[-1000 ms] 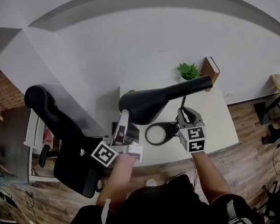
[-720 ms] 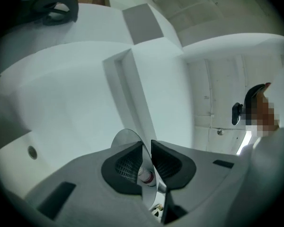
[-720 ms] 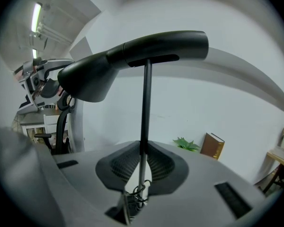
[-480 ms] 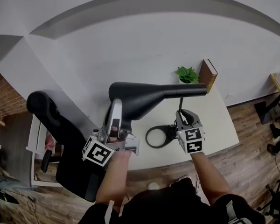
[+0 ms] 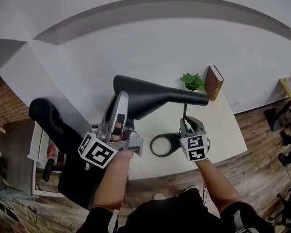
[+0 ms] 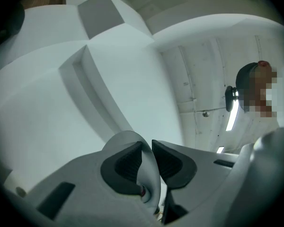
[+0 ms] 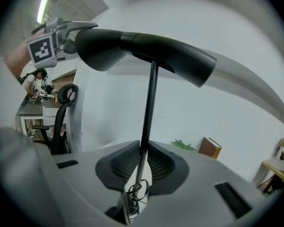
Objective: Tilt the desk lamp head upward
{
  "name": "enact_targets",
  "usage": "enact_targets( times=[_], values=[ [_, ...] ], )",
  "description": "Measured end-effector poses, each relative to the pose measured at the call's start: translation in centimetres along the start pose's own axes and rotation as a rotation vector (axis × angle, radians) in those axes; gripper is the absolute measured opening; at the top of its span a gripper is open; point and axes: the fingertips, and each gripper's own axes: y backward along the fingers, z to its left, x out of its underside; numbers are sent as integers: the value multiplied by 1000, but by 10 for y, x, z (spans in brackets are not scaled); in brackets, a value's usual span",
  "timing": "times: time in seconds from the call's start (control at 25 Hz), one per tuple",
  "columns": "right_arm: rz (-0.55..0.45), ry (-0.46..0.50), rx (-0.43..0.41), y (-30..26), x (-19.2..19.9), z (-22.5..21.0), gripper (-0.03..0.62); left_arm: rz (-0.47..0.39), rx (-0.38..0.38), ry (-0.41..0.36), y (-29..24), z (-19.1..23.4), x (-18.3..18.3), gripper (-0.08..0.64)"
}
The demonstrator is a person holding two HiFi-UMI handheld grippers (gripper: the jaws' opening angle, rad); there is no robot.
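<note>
Black lamp head point(image 5: 150, 97), shown after its wide end has swung upward. A second ago that end drooped toward the desk point(image 5: 223, 135). In the right gripper view it now sits higher than the narrow rear end, so the head slopes up toward the wall.

The left gripper point(image 5: 120, 98) has risen with it and rolled. Its jaws have just been easing slightly apart, yet the left gripper view shows the thin pale rim of the head between the pads, which bear on it.

The right gripper point(image 5: 185, 121) has kept its place low on the thin stem point(image 5: 185, 111). Its jaws are clamped on the stem just above the ring base point(image 5: 161, 145), which lies flat on the desk.

Judged from this pose, the tilt looks largely achieved. The slackening left grip suggests the head is close to its intended angle. What probably remains is to check that the joint holds and then let go, rim first and stem after.

Only one container is in sight: a small pot at the far edge of the desk, carrying a green plant point(image 5: 193, 80). The pot itself is too small to make out clearly. A brown book point(image 5: 214, 83) stands upright just beside it. The ring base encloses only bare desk. A black office chair point(image 5: 51, 123) stands off the desk's left side.
</note>
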Motion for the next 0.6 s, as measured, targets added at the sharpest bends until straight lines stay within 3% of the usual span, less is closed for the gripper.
enact_targets(
  times=[0.4, 0.6],
  values=[
    [8, 56, 19, 1, -2, 2, 43, 102, 61, -72, -40, -33, -10, 63],
    [-5, 37, 25, 2, 0, 2, 43, 98, 77, -40, -38, -33, -9, 71]
  ],
)
